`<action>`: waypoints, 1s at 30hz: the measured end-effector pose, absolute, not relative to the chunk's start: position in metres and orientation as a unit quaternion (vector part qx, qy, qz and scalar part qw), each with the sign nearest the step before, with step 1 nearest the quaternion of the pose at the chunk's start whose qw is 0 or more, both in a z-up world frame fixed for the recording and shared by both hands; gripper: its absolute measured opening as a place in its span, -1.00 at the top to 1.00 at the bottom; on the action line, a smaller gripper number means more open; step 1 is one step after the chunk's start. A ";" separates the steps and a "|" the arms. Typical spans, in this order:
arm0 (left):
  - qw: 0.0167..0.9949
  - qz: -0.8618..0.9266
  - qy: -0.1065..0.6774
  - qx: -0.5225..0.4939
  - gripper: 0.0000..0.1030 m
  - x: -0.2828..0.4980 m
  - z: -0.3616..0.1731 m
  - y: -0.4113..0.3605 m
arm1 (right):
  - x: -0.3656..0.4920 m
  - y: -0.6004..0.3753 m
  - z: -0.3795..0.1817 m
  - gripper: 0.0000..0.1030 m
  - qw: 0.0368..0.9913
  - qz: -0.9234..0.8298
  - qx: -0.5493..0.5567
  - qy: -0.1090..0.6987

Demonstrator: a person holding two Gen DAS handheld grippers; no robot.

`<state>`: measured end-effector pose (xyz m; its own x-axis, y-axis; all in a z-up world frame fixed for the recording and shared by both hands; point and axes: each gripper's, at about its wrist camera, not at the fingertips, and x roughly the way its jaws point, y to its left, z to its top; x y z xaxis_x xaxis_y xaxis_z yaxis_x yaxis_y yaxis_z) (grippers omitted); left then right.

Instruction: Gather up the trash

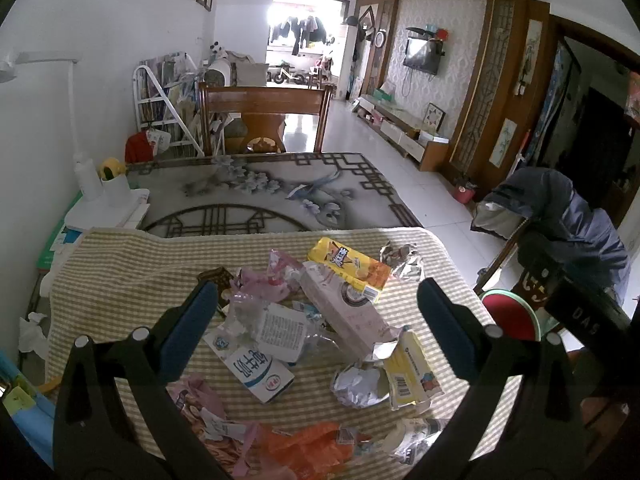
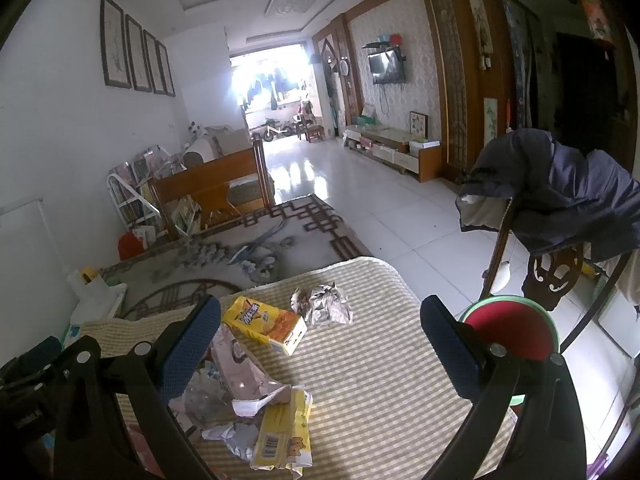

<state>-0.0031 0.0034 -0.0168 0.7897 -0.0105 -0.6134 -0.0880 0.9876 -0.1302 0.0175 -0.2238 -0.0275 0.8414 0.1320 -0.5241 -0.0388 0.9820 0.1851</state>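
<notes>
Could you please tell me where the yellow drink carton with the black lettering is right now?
The yellow drink carton lies flat on the striped cloth at the pile's far side, just left of the crumpled paper ball, touching the pink carton.

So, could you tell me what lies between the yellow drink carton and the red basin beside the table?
Only the crumpled foil wrapper near the yellow drink carton, then bare striped cloth to the red basin; the right wrist view shows it.

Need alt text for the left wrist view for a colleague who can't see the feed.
The open left tool hovers above a pile of trash on a striped cloth: a milk carton, a pink box, a yellow snack bag and crumpled foil. A wooden chair and living room lie beyond.
</notes>
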 end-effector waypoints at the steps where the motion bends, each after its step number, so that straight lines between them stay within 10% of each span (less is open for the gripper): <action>1: 0.943 0.020 0.324 -0.076 -0.90 -0.003 -0.017 0.004 | 0.017 -0.224 -0.028 -0.87 0.956 0.045 0.084 0.278; 30: 0.939 0.052 0.335 -0.061 -0.90 -0.023 -0.037 0.043 | 0.018 -0.211 -0.046 -0.87 0.937 0.082 0.044 0.336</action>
<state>-0.0232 0.0434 -0.0370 0.7704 0.0578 -0.6349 -0.1389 0.9872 -0.0788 0.0177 -0.2110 -0.0458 0.7612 0.1831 -0.6222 -0.1245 0.9827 0.1369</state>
